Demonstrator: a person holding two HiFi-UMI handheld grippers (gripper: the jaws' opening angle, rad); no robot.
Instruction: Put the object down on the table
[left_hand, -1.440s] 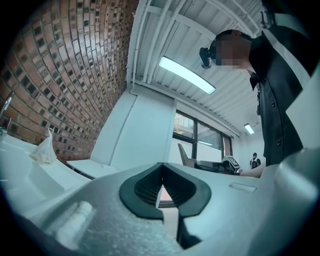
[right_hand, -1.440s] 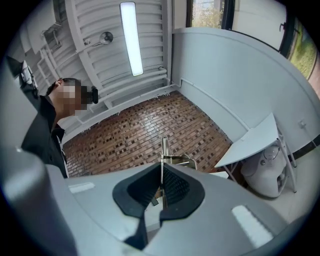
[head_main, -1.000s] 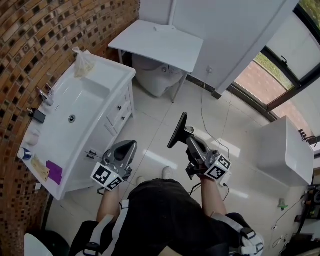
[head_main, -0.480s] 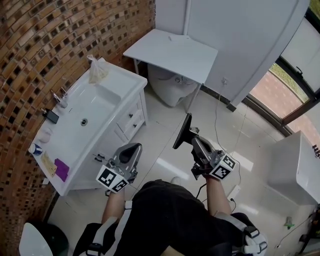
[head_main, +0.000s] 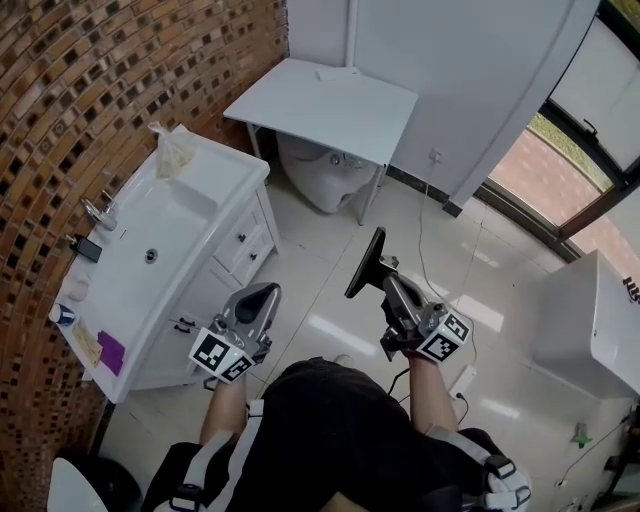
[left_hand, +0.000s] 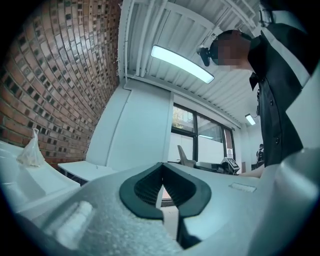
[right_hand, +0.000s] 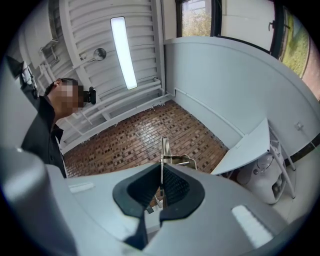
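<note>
My right gripper (head_main: 388, 284) is shut on the lower edge of a thin dark flat panel (head_main: 364, 264) with a wire stand, held upright above the floor tiles. In the right gripper view the panel (right_hand: 163, 149) shows edge-on, rising from between the closed pads of the right gripper (right_hand: 161, 186). The left gripper (head_main: 262, 294) hangs beside it, shut and holding nothing; its pads meet in the left gripper view (left_hand: 161, 187). The white table (head_main: 320, 96) stands ahead against the wall, well beyond both grippers, and it also shows as a white table (left_hand: 82, 170) and a white table (right_hand: 250, 146).
A white sink cabinet (head_main: 205, 265) runs along the brick wall at left, with a plastic bag (head_main: 172, 150) on its far end. A white toilet (head_main: 320, 165) sits under the table. A white unit (head_main: 590, 310) stands at right. A cable and power strip (head_main: 462, 380) lie on the floor.
The head view has swung a little left and right across the frames. Both grippers keep nearly the same pose, and the panel stays in the right gripper.
</note>
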